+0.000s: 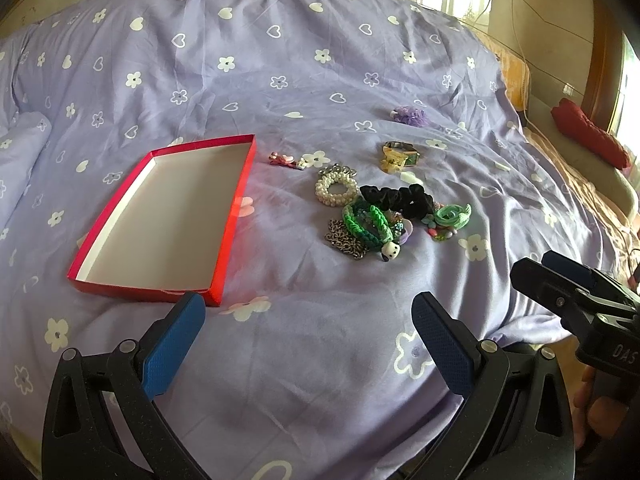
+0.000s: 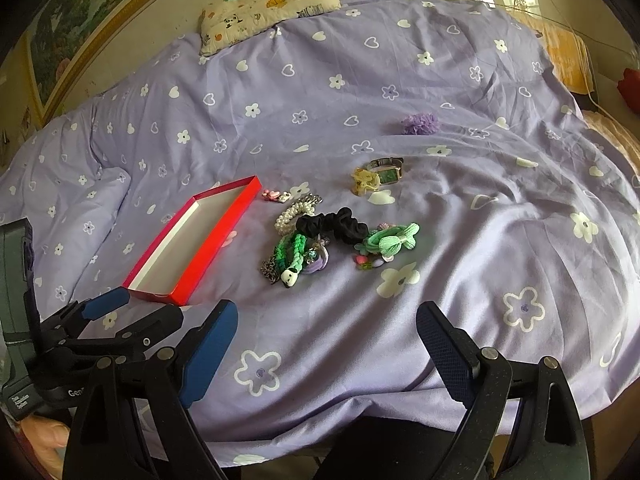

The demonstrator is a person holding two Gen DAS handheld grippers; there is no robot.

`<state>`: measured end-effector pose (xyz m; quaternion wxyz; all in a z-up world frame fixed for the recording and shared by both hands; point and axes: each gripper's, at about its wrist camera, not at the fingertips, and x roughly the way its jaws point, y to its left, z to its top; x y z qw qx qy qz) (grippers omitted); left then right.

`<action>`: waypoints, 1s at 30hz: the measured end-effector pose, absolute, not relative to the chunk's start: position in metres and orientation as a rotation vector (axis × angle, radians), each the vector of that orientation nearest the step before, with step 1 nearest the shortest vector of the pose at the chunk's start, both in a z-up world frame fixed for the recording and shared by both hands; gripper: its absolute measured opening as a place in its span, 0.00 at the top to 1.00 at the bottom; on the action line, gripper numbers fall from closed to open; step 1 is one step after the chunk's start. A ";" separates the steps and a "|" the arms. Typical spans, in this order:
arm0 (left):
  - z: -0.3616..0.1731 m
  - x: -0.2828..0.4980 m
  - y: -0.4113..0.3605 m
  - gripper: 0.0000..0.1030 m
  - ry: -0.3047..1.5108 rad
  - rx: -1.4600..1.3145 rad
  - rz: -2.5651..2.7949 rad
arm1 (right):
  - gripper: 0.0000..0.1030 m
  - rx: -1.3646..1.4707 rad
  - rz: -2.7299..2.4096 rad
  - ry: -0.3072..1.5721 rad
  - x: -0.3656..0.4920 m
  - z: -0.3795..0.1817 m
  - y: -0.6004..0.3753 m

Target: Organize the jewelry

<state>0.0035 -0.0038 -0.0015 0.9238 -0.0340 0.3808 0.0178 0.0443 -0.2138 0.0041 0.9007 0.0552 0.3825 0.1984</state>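
Observation:
A shallow red box [image 1: 236, 196] with a white inside lies open and empty on the purple bedspread, also in the right wrist view [image 2: 218, 232]. Right of it lies a pile of jewelry: a pearl bracelet [image 1: 335, 191], a black scrunchie [image 1: 396, 197], a green braided band [image 1: 366, 224], a chain [image 1: 345, 238], a mint green tie [image 1: 454, 215], a watch with a yellow clip [image 1: 400, 155], a pink hair clip [image 1: 285, 160] and a purple scrunchie [image 1: 410, 115]. My left gripper [image 1: 308, 312] is open and empty near the bed's front edge. My right gripper [image 2: 326, 322] is open and empty beside it.
A patterned pillow [image 2: 268, 4] lies at the head of the bed. A red cushion [image 1: 588, 136] sits on a seat to the right. The quilt [image 1: 280, 60] is wrinkled around the jewelry. A framed picture [image 2: 80, 12] hangs on the left wall.

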 end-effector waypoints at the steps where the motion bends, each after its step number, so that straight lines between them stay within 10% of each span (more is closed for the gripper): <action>1: -0.001 0.004 -0.005 0.00 0.782 -0.069 0.034 | 0.10 0.116 0.410 0.791 0.044 0.004 -0.214; 18: -0.006 0.037 -0.010 0.01 0.814 -0.102 -0.036 | 0.13 0.153 0.388 0.816 0.070 -0.006 -0.231; 30: -0.017 0.086 -0.018 0.15 0.839 -0.103 -0.085 | 0.41 0.176 0.367 0.868 0.127 -0.027 -0.242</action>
